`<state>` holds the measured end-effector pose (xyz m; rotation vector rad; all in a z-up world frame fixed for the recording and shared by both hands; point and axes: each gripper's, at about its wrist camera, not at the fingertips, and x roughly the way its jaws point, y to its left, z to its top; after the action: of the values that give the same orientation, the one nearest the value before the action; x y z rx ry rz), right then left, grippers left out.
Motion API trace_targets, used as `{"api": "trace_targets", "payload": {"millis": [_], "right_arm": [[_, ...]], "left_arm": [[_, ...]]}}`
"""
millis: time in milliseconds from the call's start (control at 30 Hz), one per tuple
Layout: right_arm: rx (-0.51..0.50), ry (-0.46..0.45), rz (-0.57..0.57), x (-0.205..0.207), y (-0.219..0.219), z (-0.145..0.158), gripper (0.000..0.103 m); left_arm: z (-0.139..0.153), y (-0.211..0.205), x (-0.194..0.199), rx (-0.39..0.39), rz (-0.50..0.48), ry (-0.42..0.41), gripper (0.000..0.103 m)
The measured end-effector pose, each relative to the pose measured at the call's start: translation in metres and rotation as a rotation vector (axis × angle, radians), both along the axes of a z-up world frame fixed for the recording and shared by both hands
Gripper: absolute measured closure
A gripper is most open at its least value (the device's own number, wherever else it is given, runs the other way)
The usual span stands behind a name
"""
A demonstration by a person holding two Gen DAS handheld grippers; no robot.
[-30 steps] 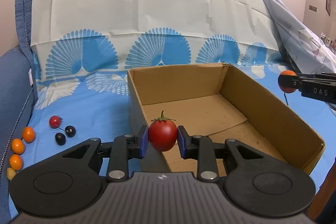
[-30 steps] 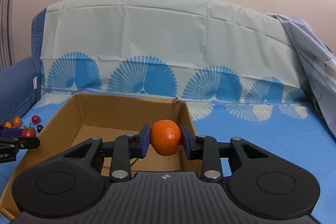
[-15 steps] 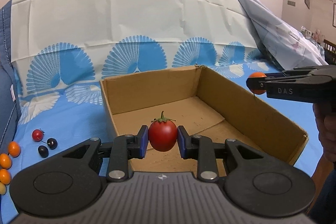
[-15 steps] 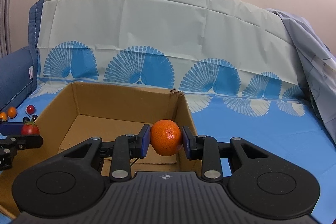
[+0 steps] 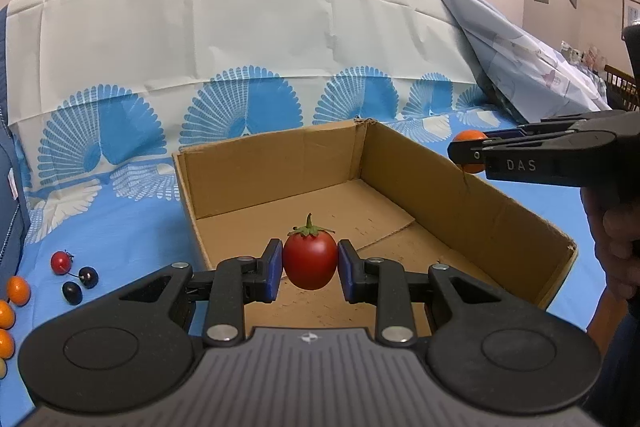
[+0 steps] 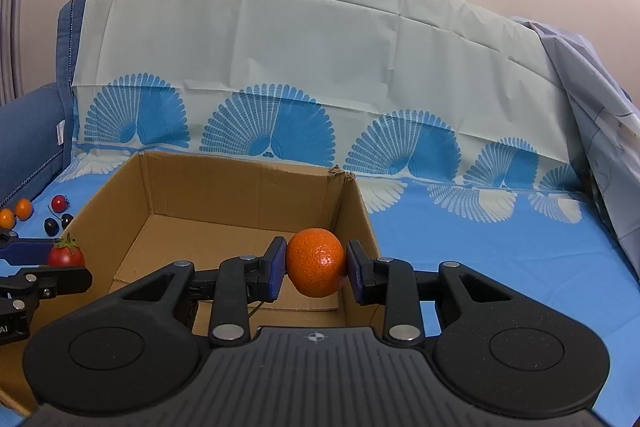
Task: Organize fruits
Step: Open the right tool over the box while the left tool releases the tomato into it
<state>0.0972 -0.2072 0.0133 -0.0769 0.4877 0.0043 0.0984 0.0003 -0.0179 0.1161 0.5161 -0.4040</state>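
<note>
My left gripper (image 5: 309,269) is shut on a red tomato (image 5: 310,259) with a green stem, held over the near left part of an open cardboard box (image 5: 472,211). My right gripper (image 6: 316,269) is shut on a small orange (image 6: 316,261), held above the box's near right corner (image 6: 360,203). In the left wrist view the right gripper (image 5: 466,155) comes in from the right with the orange (image 5: 468,137) above the box's right wall. In the right wrist view the left gripper (image 6: 60,263) with the tomato (image 6: 66,255) shows at the left edge. The box floor is bare.
Left of the box on the blue patterned cloth (image 5: 120,227) lie a small red fruit (image 5: 61,261), two dark cherries (image 5: 80,285) and several small orange fruits (image 5: 18,290). A covered sofa back (image 5: 240,27) rises behind. A person's hand (image 5: 616,239) is at the right.
The left gripper with the tomato has moved right, from the box's left wall to over its inside. The right gripper with the orange has kept still.
</note>
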Motion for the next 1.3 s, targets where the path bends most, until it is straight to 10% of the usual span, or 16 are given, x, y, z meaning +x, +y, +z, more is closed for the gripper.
{"api": "trace_targets", "payload": {"millis": [1300], "right_arm": [[-0.012, 0.004, 0.002, 0.003, 0.003, -0.002, 0.069]], "left_arm": [[-0.006, -0.013, -0.002, 0.034, -0.041, 0.002, 0.070]]}}
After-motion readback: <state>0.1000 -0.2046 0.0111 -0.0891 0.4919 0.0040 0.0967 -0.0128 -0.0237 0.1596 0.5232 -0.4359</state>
